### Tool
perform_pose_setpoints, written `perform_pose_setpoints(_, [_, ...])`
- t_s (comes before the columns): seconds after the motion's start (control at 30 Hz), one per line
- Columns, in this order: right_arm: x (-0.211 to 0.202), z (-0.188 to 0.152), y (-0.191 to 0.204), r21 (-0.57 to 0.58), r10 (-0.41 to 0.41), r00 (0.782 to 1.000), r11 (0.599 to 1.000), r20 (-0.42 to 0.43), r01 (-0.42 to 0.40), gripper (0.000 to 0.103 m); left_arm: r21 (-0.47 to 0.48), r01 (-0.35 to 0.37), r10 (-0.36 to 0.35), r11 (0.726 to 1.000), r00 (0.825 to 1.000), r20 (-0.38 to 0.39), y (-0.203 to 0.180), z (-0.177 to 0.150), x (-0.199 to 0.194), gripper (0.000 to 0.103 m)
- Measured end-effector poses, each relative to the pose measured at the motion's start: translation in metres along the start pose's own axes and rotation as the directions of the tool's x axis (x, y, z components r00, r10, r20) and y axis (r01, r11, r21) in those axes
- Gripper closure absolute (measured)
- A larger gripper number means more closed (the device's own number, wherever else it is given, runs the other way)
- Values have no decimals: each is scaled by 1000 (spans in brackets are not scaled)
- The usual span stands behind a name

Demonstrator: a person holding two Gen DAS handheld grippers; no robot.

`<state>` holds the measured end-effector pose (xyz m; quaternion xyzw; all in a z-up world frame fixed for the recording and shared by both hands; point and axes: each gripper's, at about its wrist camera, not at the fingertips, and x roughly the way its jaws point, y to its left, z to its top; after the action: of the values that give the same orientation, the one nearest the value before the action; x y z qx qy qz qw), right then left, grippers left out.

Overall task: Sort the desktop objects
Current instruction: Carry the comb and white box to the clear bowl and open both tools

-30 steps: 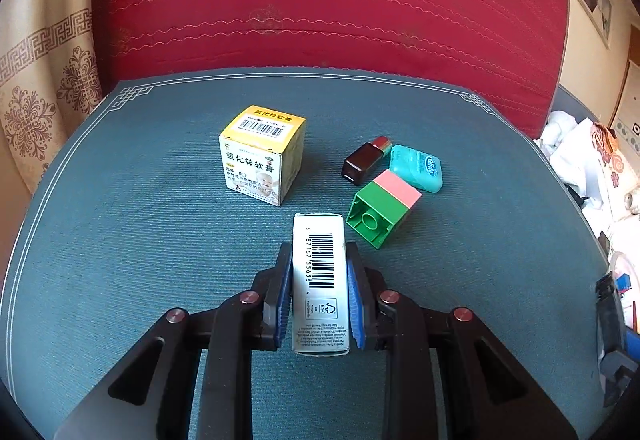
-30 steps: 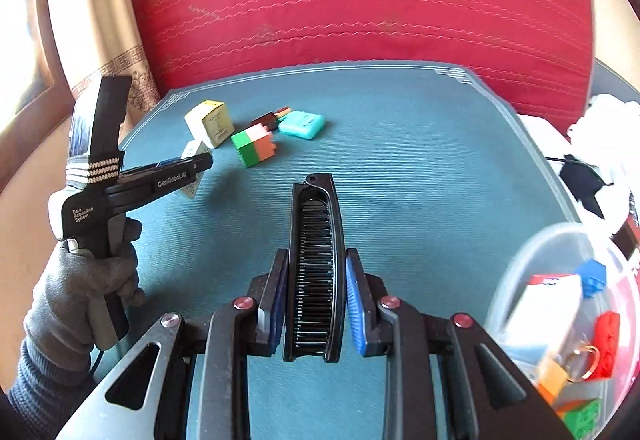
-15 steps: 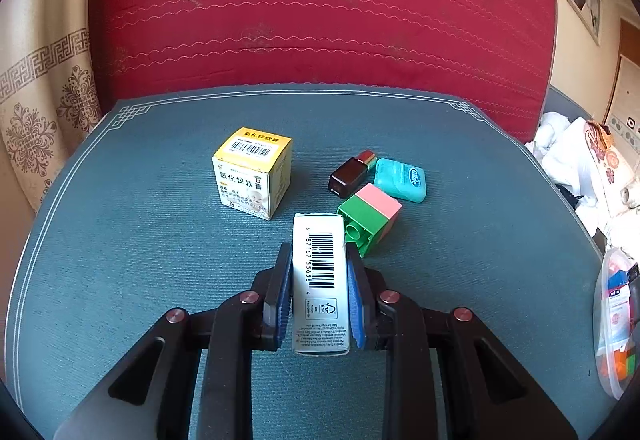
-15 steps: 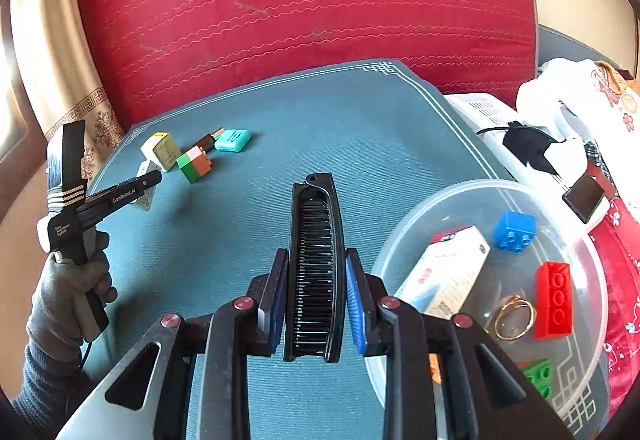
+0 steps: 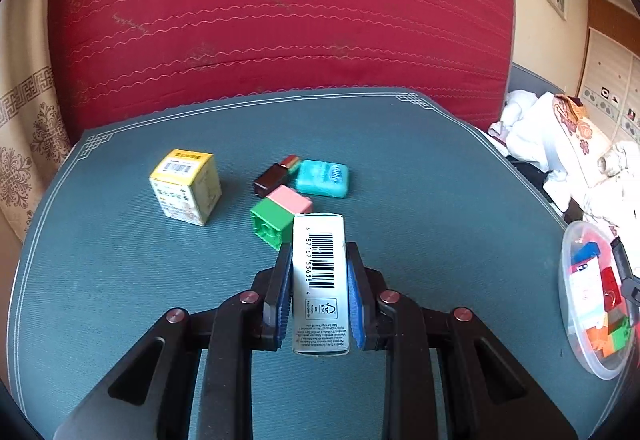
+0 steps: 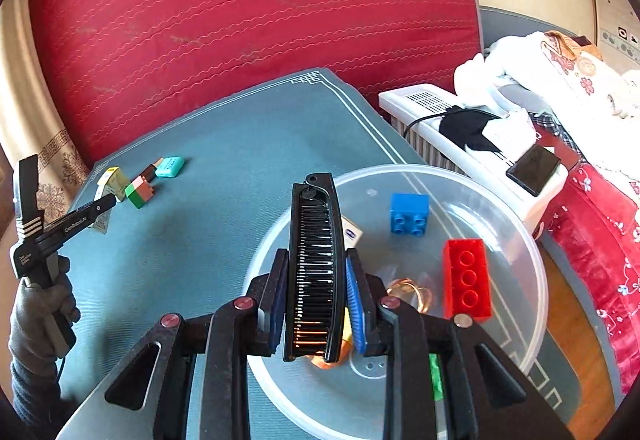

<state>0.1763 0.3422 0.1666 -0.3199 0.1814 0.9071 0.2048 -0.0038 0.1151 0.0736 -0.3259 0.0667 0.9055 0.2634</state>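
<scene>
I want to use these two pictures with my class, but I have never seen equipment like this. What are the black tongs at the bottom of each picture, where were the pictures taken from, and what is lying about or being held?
There is no robot here. A person holds a hand-held gripper in each hand, and a small wide-angle camera on each one looks forward along its two fingers.

The left camera's picture shows the left hand-held gripper shut on a white carton with a barcode. On the blue-green mat lie a yellow and white box, a green and pink brick, a teal case and a small dark brown item.

The right camera's picture shows the right hand-held gripper shut on a black folding comb, above a clear plastic tub that holds a blue brick and a red brick. At its left edge you see the person's gloved hand.
</scene>
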Motion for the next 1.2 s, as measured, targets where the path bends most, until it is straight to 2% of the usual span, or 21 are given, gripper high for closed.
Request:
perform_pose_setpoints(0.23, [-4, 1, -33, 38, -29, 1000, 999, 8, 28, 74, 43, 148, -147, 988, 988, -37, -59, 0, -12, 76])
perform_pose_setpoints(0.37, [-5, 4, -47, 46, -36, 999, 998, 9, 35, 74, 96, 228, -225, 969, 973, -43, -103, 6, -22, 76])
perform_pose_setpoints(0.57, [-4, 6, -63, 21, -12, 1000, 1000, -3, 12, 74, 162, 339, -333, 927, 941, -62, -174, 13, -32, 76])
perform_pose_setpoints(0.73, [1, 8, -78, 31, 12, 1000, 999, -19, -11, 74, 205, 373, -359, 905, 928, -103, -220, 12, -22, 76])
perform_pose_setpoints(0.93, [3, 10, -89, 17, 5, 999, 1000, -31, -5, 74, 236, 385, -355, 892, 921, -162, -260, 5, -3, 76])
perform_pose_setpoints(1.2, [5, 13, -88, -16, 5, 998, 1000, -63, -6, 74, 238, 390, -345, 889, 915, -211, -272, -1, 10, 76])
